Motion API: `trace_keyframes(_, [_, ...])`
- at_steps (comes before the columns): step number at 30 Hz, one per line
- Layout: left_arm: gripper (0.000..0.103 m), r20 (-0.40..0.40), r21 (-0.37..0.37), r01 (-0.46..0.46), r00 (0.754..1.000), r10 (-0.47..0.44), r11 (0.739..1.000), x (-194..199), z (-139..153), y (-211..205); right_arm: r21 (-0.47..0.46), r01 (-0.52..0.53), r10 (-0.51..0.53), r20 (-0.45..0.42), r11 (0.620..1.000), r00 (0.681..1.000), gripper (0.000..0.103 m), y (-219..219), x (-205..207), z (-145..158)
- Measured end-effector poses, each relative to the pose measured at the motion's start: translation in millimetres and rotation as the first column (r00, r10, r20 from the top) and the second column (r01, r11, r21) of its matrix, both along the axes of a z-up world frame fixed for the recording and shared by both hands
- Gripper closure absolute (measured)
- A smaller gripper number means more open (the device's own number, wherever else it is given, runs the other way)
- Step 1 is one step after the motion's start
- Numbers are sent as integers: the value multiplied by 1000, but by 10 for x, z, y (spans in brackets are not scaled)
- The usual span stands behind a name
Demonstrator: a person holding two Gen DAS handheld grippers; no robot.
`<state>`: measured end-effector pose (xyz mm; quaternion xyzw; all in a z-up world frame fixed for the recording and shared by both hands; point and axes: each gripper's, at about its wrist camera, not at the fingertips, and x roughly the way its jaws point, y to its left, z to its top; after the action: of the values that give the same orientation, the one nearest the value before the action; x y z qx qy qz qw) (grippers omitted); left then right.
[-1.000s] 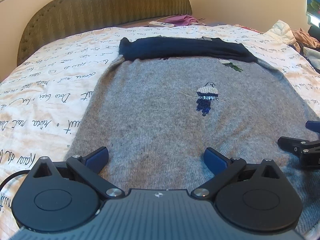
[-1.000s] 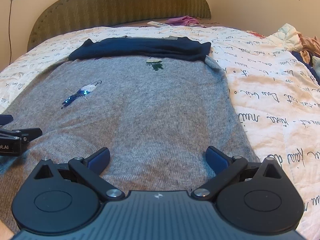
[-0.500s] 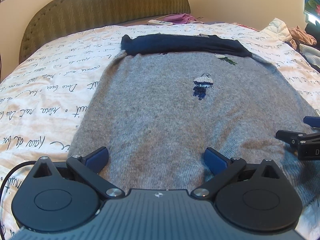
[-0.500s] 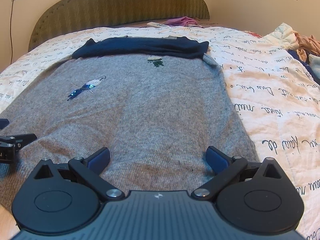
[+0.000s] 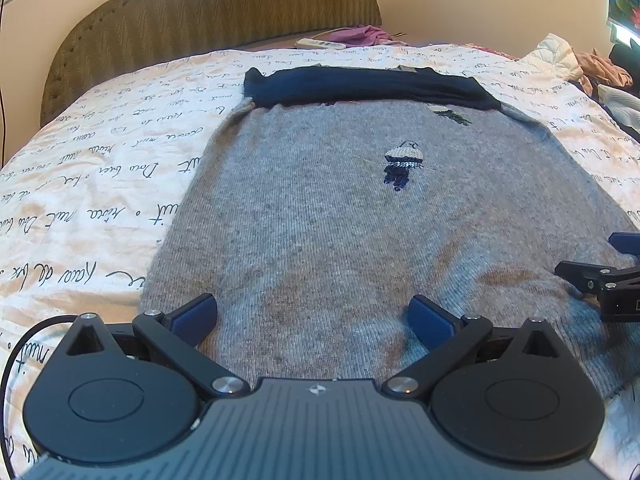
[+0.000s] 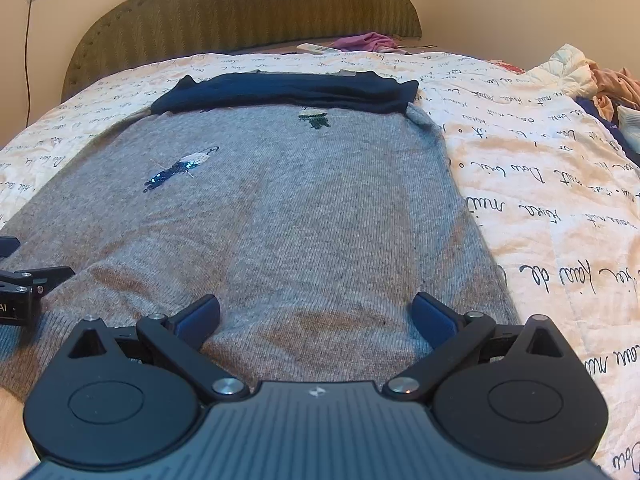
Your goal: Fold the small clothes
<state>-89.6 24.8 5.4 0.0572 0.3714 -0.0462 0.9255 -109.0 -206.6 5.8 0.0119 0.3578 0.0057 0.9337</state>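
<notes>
A grey knitted sweater (image 5: 340,216) (image 6: 288,224) lies flat on the bed, with a dark navy band (image 5: 360,84) (image 6: 280,90) across its far end and small sequin motifs (image 5: 402,160) (image 6: 180,168) on it. My left gripper (image 5: 312,316) stands open over the sweater's near left part, nothing between its fingers. My right gripper (image 6: 316,314) is open too, over the near right part. Each gripper shows at the edge of the other's view: the right one (image 5: 600,276) and the left one (image 6: 24,280).
The bed cover (image 5: 92,168) (image 6: 552,184) is white with black script. A padded green headboard (image 5: 224,8) stands behind. Purple cloth and a remote (image 5: 320,43) lie at the bed's far end. Loose clothes (image 6: 600,84) are piled at the right.
Both grippers have drawn back toward the sweater's near hem, so more of the garment and its near edge shows. Both stay open; the sweater has not moved.
</notes>
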Motion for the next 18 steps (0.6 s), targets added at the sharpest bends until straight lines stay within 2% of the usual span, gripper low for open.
trace_keyframes(18, [0,-13,-3,16,1000,-16,1000,-224,18,62,-1,-21,21,-11,1000,1000,0,-6,-237,18])
